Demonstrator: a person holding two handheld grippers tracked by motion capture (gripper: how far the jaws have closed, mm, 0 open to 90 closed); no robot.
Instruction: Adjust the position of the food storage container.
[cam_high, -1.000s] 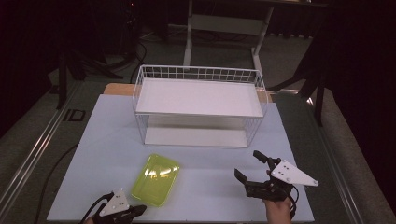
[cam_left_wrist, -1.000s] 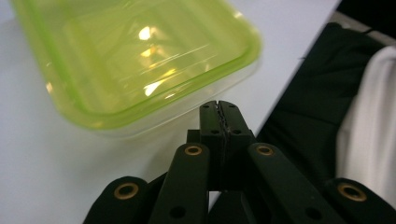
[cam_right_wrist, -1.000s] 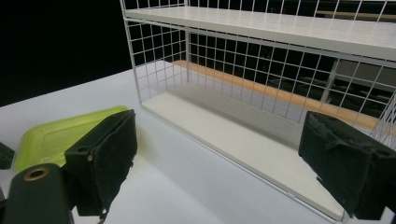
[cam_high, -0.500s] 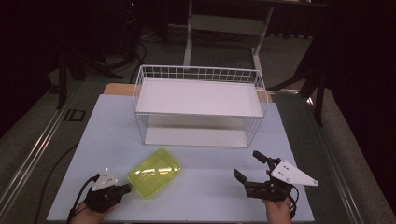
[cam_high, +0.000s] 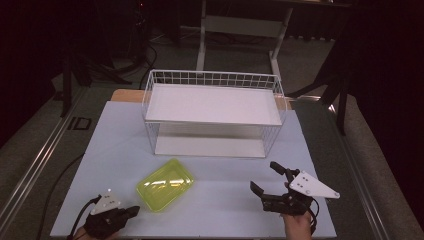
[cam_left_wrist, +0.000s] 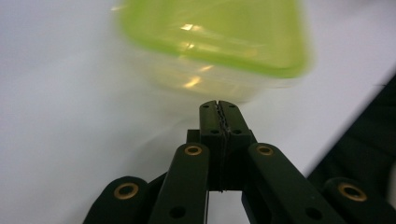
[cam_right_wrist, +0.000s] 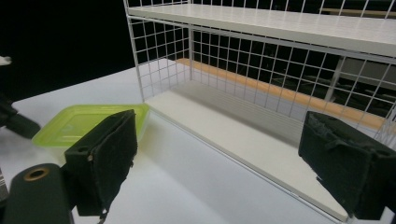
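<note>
Container (cam_high: 165, 184) turned, now just beyond left tool (cam_high: 131, 212).

The container (cam_high: 165, 184) is a shallow, translucent yellow-green plastic box, rectangular with rounded corners, closed by a flat lid of the same colour that catches a few highlights. It lies flat on the white table (cam_high: 210, 210), turned at an angle so that its long side runs from the near left up toward the far right. It sits at the near left part of the surface, well apart from the white wire rack (cam_high: 212, 112) behind it.
</note>
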